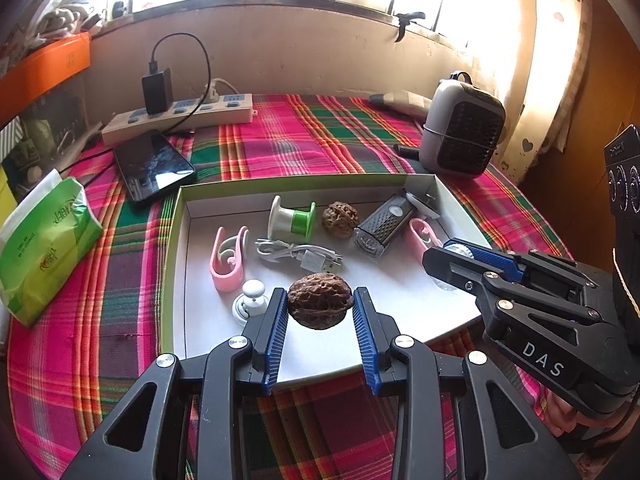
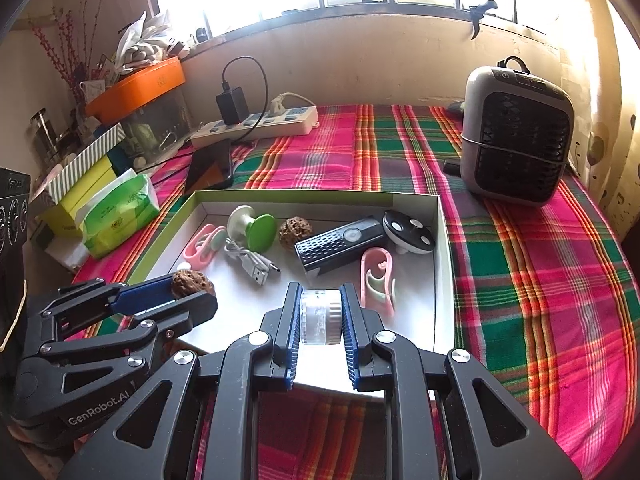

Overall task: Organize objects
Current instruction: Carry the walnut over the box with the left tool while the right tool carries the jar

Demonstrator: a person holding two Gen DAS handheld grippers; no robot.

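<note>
My left gripper is shut on a brown walnut and holds it over the near part of the white box tray. It also shows in the right wrist view with the walnut. My right gripper is shut on a clear round jar over the tray's near edge. In the left wrist view it is at the tray's right side. In the tray lie a second walnut, a green spool, a USB cable, pink clips, a black grater-like box.
A tissue pack, a phone and a power strip lie left and behind the tray. A small heater stands at the back right. The plaid cloth covers the table.
</note>
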